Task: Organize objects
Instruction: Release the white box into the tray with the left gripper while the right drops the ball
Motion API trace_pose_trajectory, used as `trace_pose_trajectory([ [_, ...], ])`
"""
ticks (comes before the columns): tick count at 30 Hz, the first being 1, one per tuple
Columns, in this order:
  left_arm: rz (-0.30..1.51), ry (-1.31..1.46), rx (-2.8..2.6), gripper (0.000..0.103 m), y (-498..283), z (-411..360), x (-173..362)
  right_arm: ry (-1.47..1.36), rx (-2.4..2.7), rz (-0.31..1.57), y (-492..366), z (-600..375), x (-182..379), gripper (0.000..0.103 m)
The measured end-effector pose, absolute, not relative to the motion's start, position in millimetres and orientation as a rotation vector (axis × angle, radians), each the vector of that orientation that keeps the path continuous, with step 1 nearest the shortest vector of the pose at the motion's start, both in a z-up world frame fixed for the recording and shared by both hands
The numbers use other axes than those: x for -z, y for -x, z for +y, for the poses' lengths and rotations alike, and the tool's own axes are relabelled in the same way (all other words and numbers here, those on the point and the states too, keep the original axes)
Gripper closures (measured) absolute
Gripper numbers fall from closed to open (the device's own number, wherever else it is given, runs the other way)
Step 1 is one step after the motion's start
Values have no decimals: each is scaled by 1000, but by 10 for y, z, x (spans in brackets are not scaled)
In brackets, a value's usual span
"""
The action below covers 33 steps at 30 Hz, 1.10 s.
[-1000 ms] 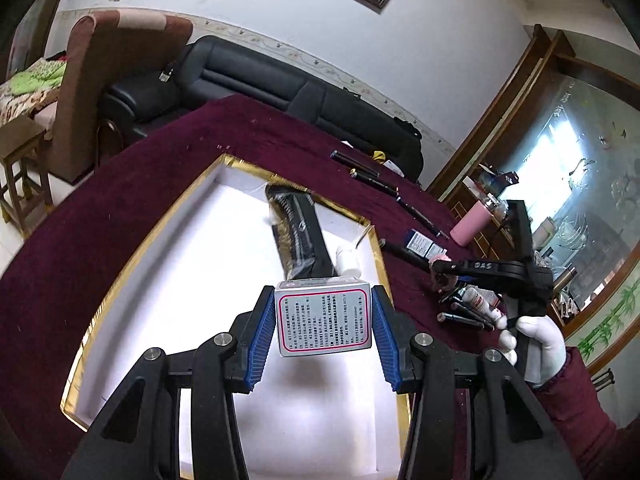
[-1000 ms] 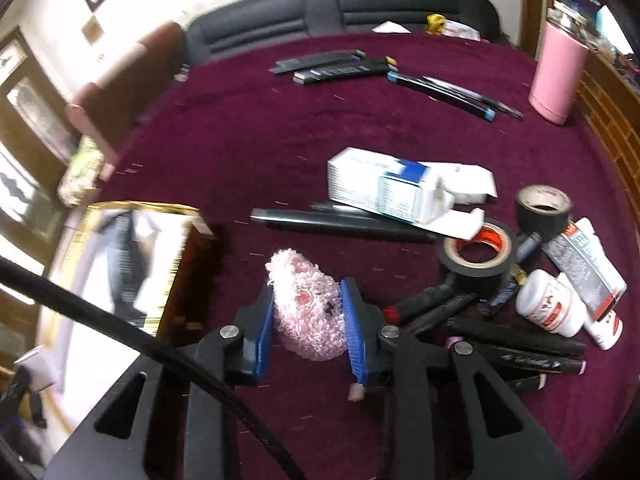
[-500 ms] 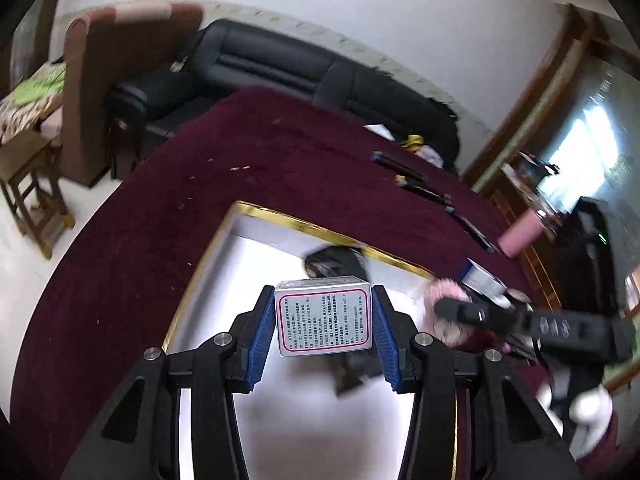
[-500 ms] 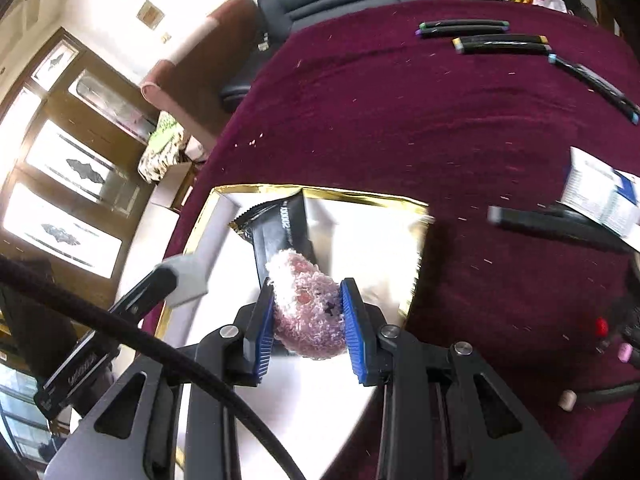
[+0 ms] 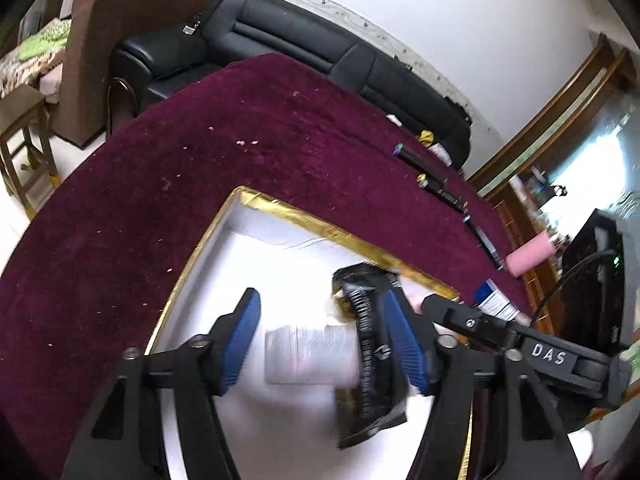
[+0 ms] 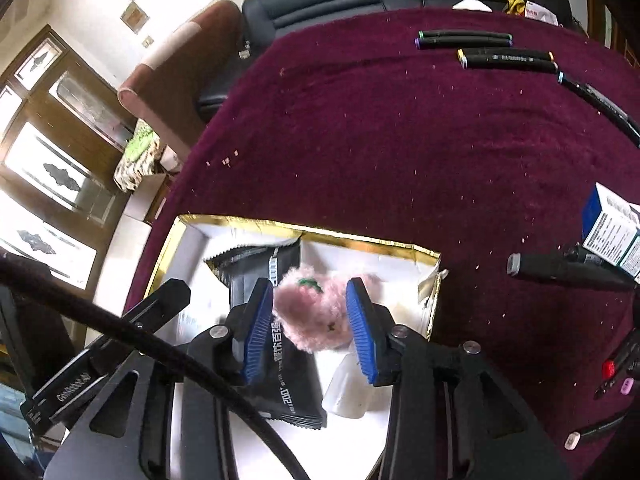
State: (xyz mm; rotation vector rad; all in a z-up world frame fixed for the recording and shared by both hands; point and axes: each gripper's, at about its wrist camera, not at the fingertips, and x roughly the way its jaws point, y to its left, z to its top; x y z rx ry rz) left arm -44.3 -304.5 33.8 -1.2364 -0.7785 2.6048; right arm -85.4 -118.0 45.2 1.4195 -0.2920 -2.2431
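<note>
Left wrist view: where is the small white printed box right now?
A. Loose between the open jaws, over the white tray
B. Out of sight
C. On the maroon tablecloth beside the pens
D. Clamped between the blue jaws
A: the small white printed box sits blurred between the left gripper's spread jaws, gaps either side, over the gold-rimmed white tray.

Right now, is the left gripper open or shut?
Open: the left gripper has its blue pads spread wide, with gaps beside the blurred small box above the tray.

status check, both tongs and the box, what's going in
Left tongs open, small white box blurred between them over the gold-rimmed box. Right tongs open around pink plush. Black packet already inside.
</note>
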Motion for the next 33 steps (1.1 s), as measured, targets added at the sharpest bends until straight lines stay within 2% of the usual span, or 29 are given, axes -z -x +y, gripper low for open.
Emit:
trace_pose_trajectory([
  [1,-791,1224,-2597,35,442,-3051,-369,-1405,2258,-296,839,-1151,-491,66],
  [5,-760,1191,-2651,35,356,-3060,-530,-1344,2290,-307,704,-1006,-657,66],
  [7,-763,1195,-2659,35,250,-3082,-594,-1315,2300,-308,574,-900,-713,59],
  [13,-821,1206,-2603,35,-189,-3051,-605,-1245,2296,-373,141,-463,-721,54],
  [15,-867,1204,-2575,35,-246,-3042,-560,-1237,2293,-407,32,-319,-657,54],
  [20,-1110,1238,-2414,35,-112,-3001,-334,-1230,2331,-437,-126,-86,-511,54],
  [23,-1137,1272,-2430,35,36,-2933,-267,-1218,2350,-450,-170,47,-490,54],
  [29,-1058,1263,-2524,35,362,-2778,-325,-1196,2389,-468,-231,293,-473,54],
  [33,-1003,1178,-2544,35,225,-2659,-525,-1186,2403,-500,-224,439,-411,54],
])
